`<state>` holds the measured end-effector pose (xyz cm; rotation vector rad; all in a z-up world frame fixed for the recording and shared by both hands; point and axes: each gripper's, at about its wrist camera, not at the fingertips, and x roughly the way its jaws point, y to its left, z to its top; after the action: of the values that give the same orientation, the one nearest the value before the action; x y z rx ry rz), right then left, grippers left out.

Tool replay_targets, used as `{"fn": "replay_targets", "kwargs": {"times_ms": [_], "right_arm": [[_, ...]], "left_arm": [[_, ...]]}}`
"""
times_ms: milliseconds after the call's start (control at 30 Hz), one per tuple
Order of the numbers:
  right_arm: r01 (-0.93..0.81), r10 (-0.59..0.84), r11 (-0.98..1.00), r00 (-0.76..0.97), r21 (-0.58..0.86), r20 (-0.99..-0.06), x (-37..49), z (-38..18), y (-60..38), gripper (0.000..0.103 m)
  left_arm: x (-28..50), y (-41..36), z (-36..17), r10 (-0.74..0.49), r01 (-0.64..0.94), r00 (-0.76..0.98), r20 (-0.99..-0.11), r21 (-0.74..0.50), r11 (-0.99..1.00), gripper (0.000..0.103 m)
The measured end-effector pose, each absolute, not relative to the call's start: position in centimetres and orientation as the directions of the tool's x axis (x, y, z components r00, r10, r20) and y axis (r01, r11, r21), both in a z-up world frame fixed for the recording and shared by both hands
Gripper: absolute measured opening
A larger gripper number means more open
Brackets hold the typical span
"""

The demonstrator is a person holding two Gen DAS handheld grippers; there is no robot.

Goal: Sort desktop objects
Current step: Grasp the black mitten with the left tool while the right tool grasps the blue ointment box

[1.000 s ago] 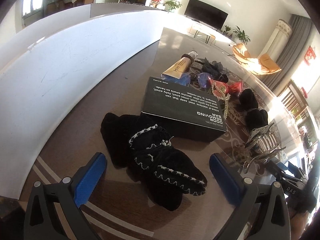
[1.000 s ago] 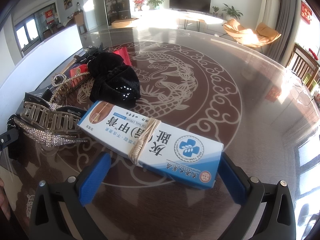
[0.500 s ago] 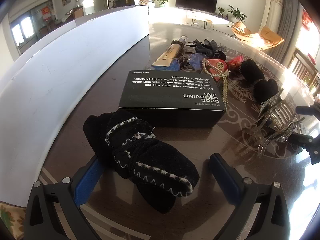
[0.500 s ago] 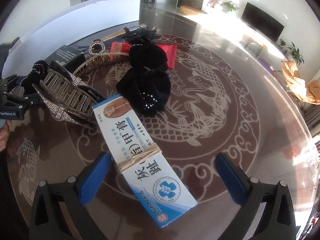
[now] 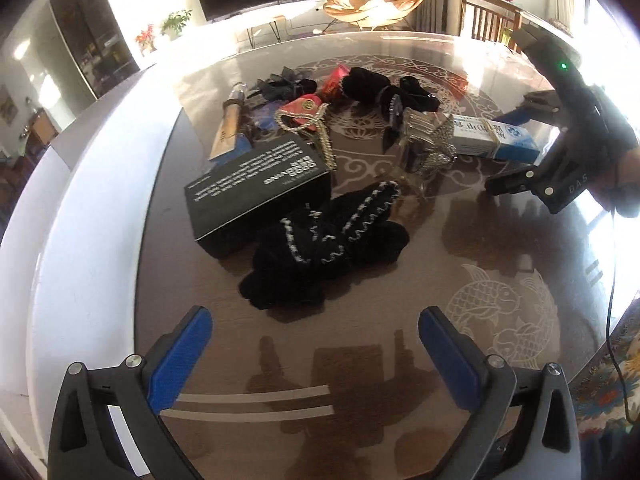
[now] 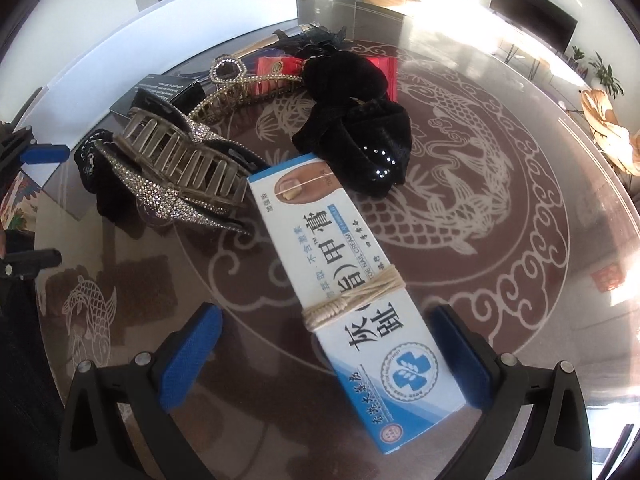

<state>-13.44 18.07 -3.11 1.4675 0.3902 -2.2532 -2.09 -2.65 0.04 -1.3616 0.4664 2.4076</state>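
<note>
While the right gripper (image 6: 326, 350) hangs with fingers spread either side of the blue-and-white cream box (image 6: 352, 300) — not clamped — the left gripper (image 5: 316, 348) gapes wide, holding nothing, just short of the black knitted gloves (image 5: 324, 248) lying against the black box (image 5: 260, 188) on the glass-topped table (image 5: 460, 280).

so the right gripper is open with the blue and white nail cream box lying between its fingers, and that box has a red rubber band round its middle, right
Not quite. The right gripper is open and the nail cream box does lie between its fingers, but the binding round the box's middle is pale beige twine, wound several times, not a red rubber band. The right wrist view shows this clearly.
</note>
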Motion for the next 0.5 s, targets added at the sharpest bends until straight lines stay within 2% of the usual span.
{"fn": "replay_targets", "kwargs": {"times_ms": [67, 167, 233, 400, 500], "right_arm": [[0.484, -0.189, -0.875, -0.353, -0.006, -0.916, -13.5, -3.1, 18.0, 0.103], [0.488, -0.192, -0.873, -0.355, -0.006, -0.915, -13.4, -3.1, 18.1, 0.103], [0.489, -0.196, -0.872, -0.360, -0.006, -0.912, -13.3, -3.1, 18.3, 0.103], [0.486, -0.190, -0.874, -0.346, -0.002, -0.919, -13.1, -3.0, 18.6, 0.103], [0.488, -0.168, -0.873, -0.308, -0.004, -0.936, -13.4, -3.0, 18.3, 0.103]], "left_arm": [[-2.9, -4.8, 0.3, 0.174, -0.384, -0.464, -0.869, 0.020, -0.923, 0.103], [-3.8, -6.4, 0.1, 0.308, -0.312, -0.428, -0.850, -0.181, -0.933, 0.103], [-4.1, -5.7, 0.1, 0.366, -0.333, -0.437, -0.821, -0.230, -0.914, 0.103], [-5.6, -1.9, -0.1, 0.225, -0.397, -0.552, -0.803, 0.016, -0.918, 0.103], [-7.0, -1.1, -2.0, 0.232, -0.438, -0.481, -0.845, 0.003, -0.899, 0.103]]}}
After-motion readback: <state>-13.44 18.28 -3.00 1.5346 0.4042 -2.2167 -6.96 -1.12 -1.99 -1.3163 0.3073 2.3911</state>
